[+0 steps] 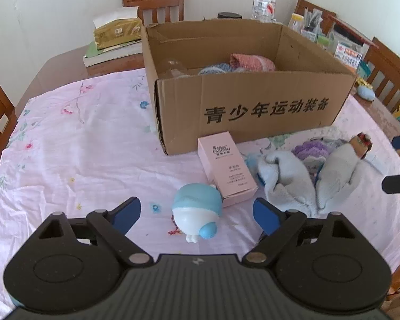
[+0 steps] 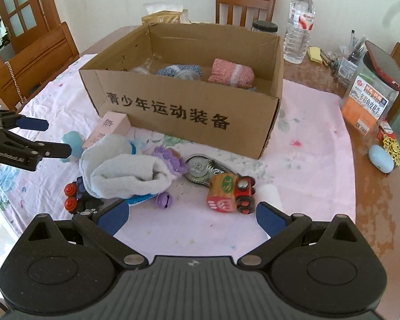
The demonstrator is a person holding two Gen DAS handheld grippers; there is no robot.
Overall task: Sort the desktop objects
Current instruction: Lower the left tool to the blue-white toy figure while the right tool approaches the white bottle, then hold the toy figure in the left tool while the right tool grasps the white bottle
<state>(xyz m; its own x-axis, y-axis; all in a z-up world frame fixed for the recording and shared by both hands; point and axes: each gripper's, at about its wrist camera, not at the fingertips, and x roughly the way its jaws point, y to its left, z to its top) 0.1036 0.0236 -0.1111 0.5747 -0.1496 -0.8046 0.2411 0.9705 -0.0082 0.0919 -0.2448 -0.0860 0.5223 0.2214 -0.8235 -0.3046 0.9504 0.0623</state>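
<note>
A blue and white toy (image 1: 197, 214) is lying on the pink flowered cloth (image 1: 80, 154), right between the wide-open jaws of the left gripper (image 1: 197, 214), which is touching nothing. Just behind the toy a pink carton (image 1: 226, 170) is lying flat, its far end near the front wall of the cardboard box (image 1: 253, 106).

The box is standing open on the cloth and is holding a rolled pink towel (image 2: 230, 74), a blue knitted piece (image 2: 180, 70) and something of clear plastic, too faint to tell.

The right gripper (image 2: 192, 220) is hanging over bare cloth with its jaws spread wide and empty. Just ahead of it a red toy car (image 2: 244, 192) is lying against a coloured block (image 2: 222, 193). To their left a white towel (image 2: 125, 170) is heaped over a purple knitted thing (image 2: 170, 160), a purple bell (image 2: 164, 200) and a dark toy with red wheels (image 2: 72, 198), crowding the space beside the carton.

Behind the box are standing a water bottle (image 2: 298, 24), a dark-lidded jar (image 2: 264, 26) and a tissue pack (image 1: 117, 30), with wooden chairs (image 2: 245, 2) around the table.
</note>
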